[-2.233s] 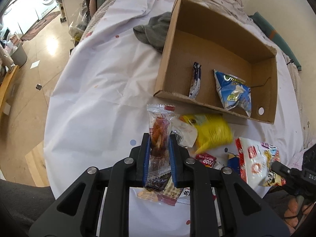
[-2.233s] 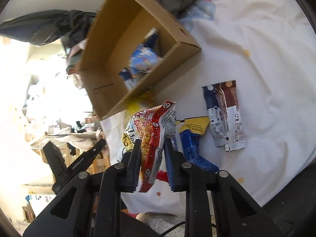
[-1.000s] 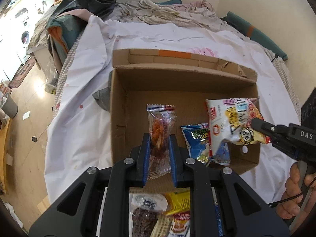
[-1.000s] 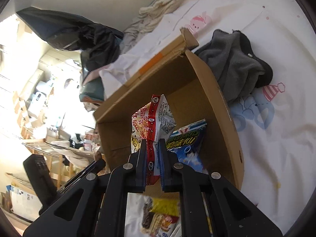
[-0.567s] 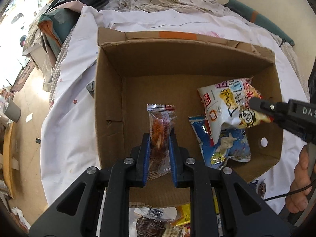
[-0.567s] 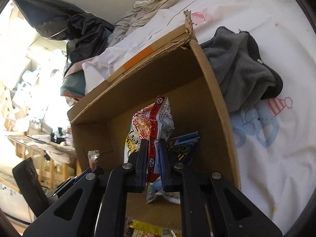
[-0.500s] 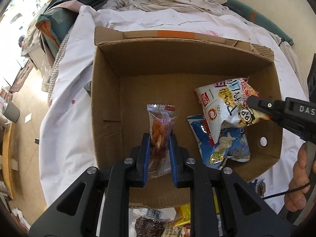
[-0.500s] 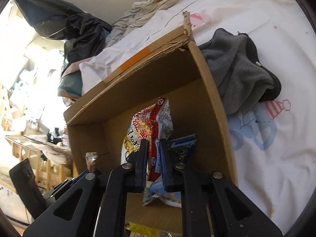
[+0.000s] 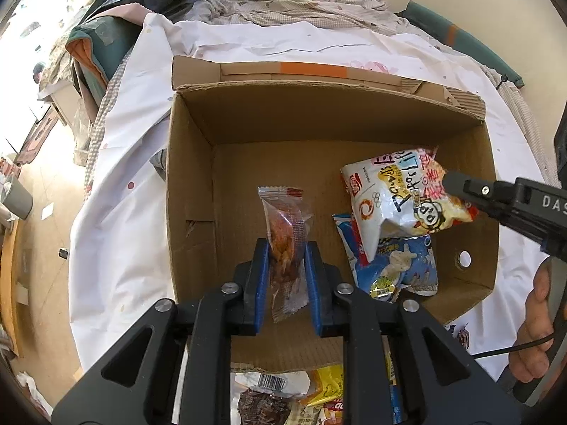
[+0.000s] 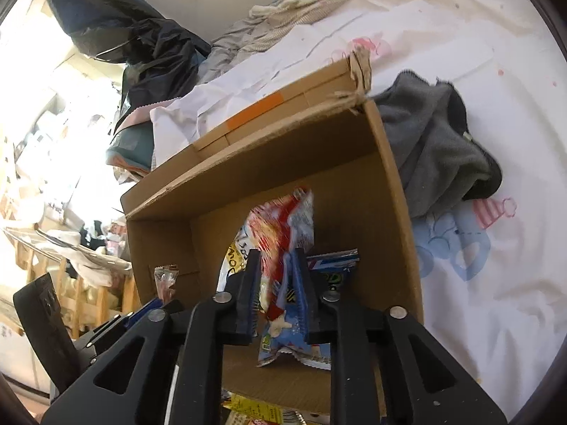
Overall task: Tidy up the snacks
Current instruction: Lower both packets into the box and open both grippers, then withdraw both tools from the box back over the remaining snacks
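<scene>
An open cardboard box [image 9: 191, 184] lies on the white sheet; it also shows in the right wrist view [image 10: 393, 191]. My left gripper [image 9: 285, 258] is over the box and its jaws have parted a little around a clear packet of reddish snack [image 9: 285, 233], which still hangs between them. My right gripper [image 10: 276, 269] is over the box's right side with its jaws parted around the white-and-red snack bag [image 9: 400, 198], which looks blurred [image 10: 283, 226]. A blue snack bag [image 9: 397, 265] lies on the box floor under it.
Several loose snack packets [image 9: 304, 396] lie on the sheet in front of the box. A grey cloth [image 10: 436, 145] lies right of the box. Crumpled bedding [image 9: 301, 3] and dark clothes [image 10: 149, 49] lie behind it. The bed's left edge drops to the floor [image 9: 35, 191].
Both grippers carried their snacks from the sheet over the box. In the last half second both sets of jaws opened a little; the white-and-red bag is blurred with motion.
</scene>
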### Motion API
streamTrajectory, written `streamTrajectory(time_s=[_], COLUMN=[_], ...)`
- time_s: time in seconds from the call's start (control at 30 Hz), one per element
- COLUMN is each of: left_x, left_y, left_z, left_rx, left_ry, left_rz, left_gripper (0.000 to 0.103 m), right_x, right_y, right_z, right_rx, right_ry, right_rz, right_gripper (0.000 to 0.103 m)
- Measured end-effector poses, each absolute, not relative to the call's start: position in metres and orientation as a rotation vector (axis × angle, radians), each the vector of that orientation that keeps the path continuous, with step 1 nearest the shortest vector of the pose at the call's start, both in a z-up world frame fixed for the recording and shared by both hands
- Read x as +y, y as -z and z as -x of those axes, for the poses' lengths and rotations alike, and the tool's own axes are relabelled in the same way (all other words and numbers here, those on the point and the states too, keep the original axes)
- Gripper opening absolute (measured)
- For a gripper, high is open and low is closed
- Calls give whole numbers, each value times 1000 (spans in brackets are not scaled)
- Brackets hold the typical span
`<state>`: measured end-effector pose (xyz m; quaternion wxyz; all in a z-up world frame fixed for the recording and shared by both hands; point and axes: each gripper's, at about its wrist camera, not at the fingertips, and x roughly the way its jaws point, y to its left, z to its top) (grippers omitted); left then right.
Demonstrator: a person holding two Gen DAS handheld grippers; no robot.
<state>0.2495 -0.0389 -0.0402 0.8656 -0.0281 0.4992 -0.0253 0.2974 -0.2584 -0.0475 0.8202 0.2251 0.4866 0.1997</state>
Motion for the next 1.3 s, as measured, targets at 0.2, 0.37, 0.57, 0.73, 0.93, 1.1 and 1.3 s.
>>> streamTrajectory(time_s=[0.2,0.37,0.57,0.73,0.93,1.1,1.3], left_x=[-36,-35,-32,-23,-14,-5,-2], left_y=[35,26,17,7,-4,-8,-16], left_z=[-246,-239,-227,-217,-202,-189,-162], left_rx=[1030,984,947,918,882,880,832], left_ry=[52,48,35,30,7,6,-34], left_rz=[94,79,62,85,78,101,57], left_gripper=[52,76,82,82,82,82,82], right_x=[-264,-268,-273,-274,-275,-278,-275], right_y=[26,19,16,13,8,9,16], right_z=[-287,-279,-266,-250,-227,-204,-177], right_rx=[928,915,934,937,930,946,976], right_ry=[-420,-427,-418,-417,-406,-391,-342], right_rz=[-488,-479,-484,-461,-433,-422,-352], right_gripper=[94,94,94,94,94,94,94])
